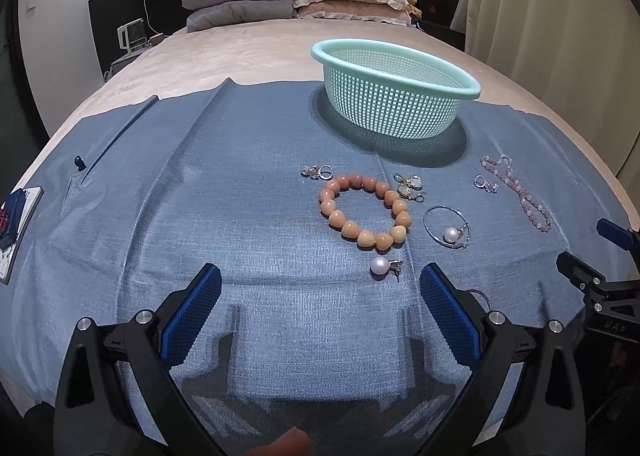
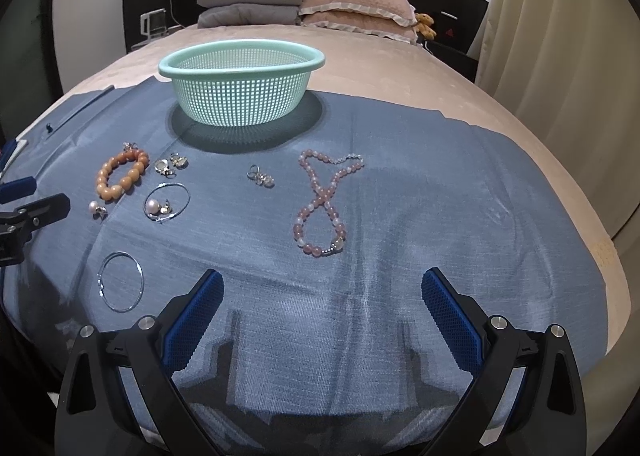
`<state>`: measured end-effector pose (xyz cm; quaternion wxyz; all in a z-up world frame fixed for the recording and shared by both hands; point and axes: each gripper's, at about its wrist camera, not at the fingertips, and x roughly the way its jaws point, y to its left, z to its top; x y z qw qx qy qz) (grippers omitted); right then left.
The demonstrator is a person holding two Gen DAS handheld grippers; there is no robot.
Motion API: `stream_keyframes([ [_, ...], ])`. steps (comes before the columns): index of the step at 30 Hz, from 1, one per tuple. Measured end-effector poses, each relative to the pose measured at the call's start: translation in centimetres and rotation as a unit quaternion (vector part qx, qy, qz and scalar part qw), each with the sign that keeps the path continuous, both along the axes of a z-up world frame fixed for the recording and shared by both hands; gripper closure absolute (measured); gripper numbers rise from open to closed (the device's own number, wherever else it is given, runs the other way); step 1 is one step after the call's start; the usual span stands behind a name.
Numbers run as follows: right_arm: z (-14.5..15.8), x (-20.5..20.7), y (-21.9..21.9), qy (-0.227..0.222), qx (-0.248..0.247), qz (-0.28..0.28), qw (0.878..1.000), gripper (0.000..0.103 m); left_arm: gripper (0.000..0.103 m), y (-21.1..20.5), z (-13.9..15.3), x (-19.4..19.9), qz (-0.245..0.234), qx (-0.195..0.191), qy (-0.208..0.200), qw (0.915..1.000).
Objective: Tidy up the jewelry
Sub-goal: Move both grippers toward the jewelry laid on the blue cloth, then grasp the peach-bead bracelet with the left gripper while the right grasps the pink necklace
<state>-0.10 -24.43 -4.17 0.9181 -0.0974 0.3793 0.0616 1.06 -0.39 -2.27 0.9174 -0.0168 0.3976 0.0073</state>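
Both grippers hang above a blue cloth (image 2: 400, 183) spread over a bed, and neither holds anything. The left gripper (image 1: 320, 288) has its fingers wide apart, with bare cloth between the blue pads. The right gripper (image 2: 322, 292) is spread just as wide and is equally empty.

A mint-green basket (image 1: 394, 91) stands upright on the far part of the cloth, at about one o'clock from the left gripper and eleven o'clock from the right one. All the jewelry lies outside it, on the cloth.

In the left wrist view, a pearl earring (image 1: 385, 267) lies closest, at about one o'clock just past the fingertips. Beyond it sits a ring of orange beads (image 1: 365, 209), with a small silver earring pair (image 1: 318, 171) at its eleven o'clock and a gold-toned earring cluster (image 1: 409, 185) at its two o'clock. A thin hoop with a pearl (image 1: 447, 225) lies at three o'clock from the orange beads. Further right are another silver earring (image 1: 486, 183) and a pink bead necklace (image 1: 520, 189).

In the right wrist view, the pink necklace lies twisted into a figure eight at twelve o'clock, well apart from the fingertips. A plain wire hoop (image 2: 121, 280) lies at nine o'clock, just beside the left finger.
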Motion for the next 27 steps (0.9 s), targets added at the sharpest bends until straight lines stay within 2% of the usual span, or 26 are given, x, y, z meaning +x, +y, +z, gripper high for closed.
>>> stream_keyframes([
  [15, 0.2, 1.6, -0.4, 0.005, -0.002, -0.008, 1.0, 0.008, 0.006, 0.1, -0.9, 1.6, -0.01, 0.014, 0.012, 0.9998],
  [27, 0.0, 4.9, -0.2, 0.015, -0.004, -0.013, 1.0, 0.008, 0.006, 1.2, -1.4, 4.4, -0.011, 0.015, 0.022, 0.9996],
])
